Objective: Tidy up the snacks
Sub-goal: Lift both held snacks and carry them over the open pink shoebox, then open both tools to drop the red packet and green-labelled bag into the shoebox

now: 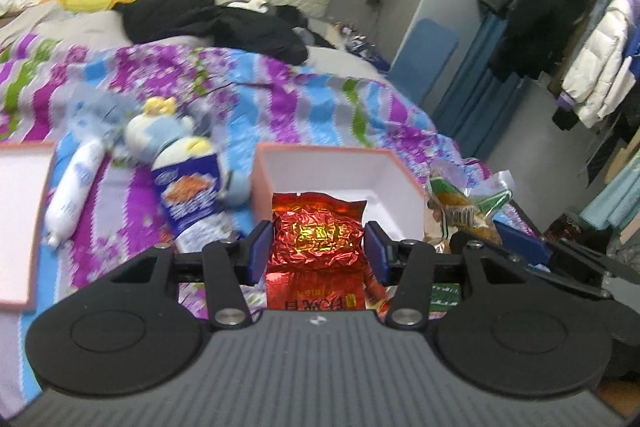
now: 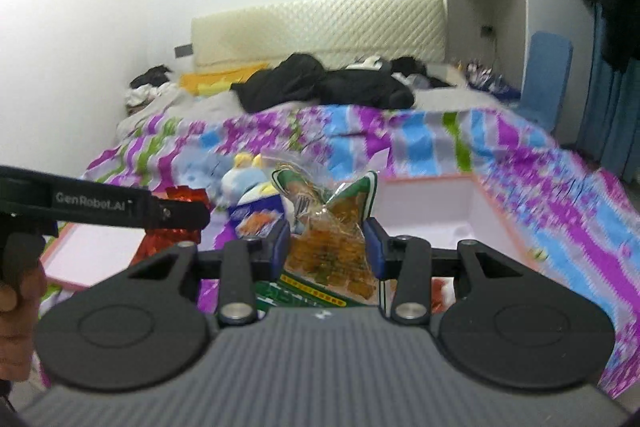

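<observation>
Snack sorting on a bed covered by a floral quilt [image 1: 280, 87]. Left gripper [image 1: 316, 251]: blue-padded fingers [image 1: 258, 251] closed on a crinkled red foil packet [image 1: 316, 239], held just in front of an open pink box [image 1: 340, 163] with a white interior; no contents can be made out in the visible part of the box. Yellow print on the packet's lower edge is upside down and not legible. Right gripper [image 2: 328, 247]: fingers [image 2: 280, 243] pinching a clear green-trimmed snack bag [image 2: 328, 227] of orange-brown pieces, held above the quilt beside the same pink box [image 2: 480, 199]. A shallow pink lid or tray [image 1: 20, 187] lies at the left. Between the two containers rest a blue-and-white snack pack [image 1: 192, 195], a white tube-shaped pack [image 1: 72, 195] and a plush toy [image 1: 168, 131]. "GenRobot.AI" is printed on the left device as seen from the right wrist view.
</observation>
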{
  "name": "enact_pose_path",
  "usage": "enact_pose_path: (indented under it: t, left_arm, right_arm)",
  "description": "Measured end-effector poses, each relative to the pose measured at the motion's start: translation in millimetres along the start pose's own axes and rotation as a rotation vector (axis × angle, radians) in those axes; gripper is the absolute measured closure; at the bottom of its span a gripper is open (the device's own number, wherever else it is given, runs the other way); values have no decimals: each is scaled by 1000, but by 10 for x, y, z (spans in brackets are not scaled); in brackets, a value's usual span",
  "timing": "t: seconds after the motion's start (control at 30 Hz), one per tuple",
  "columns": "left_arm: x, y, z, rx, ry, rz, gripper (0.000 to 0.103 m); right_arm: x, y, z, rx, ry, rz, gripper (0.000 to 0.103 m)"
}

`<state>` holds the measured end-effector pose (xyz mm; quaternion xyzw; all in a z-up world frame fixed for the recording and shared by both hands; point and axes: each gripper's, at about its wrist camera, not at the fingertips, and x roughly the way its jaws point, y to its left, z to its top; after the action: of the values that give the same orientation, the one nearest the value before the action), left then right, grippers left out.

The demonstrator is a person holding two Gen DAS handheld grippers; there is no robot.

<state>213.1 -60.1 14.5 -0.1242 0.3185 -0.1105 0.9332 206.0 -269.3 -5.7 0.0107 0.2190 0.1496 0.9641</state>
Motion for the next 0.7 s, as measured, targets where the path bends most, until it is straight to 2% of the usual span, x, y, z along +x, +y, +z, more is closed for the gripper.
enact_pose_path:
  t: [0.27, 0.43, 0.7]
  left_arm:
    - [669, -392, 291, 41, 31, -47, 47]
    - [1253, -498, 326, 60, 92, -46, 47]
    - [2114, -446, 189, 76, 212, -38, 47]
  right_arm:
    - [300, -486, 153, 20, 3, -63, 60]
    - [670, -767, -8, 70, 72, -97, 60]
    - [1258, -1103, -313, 131, 185, -142, 60]
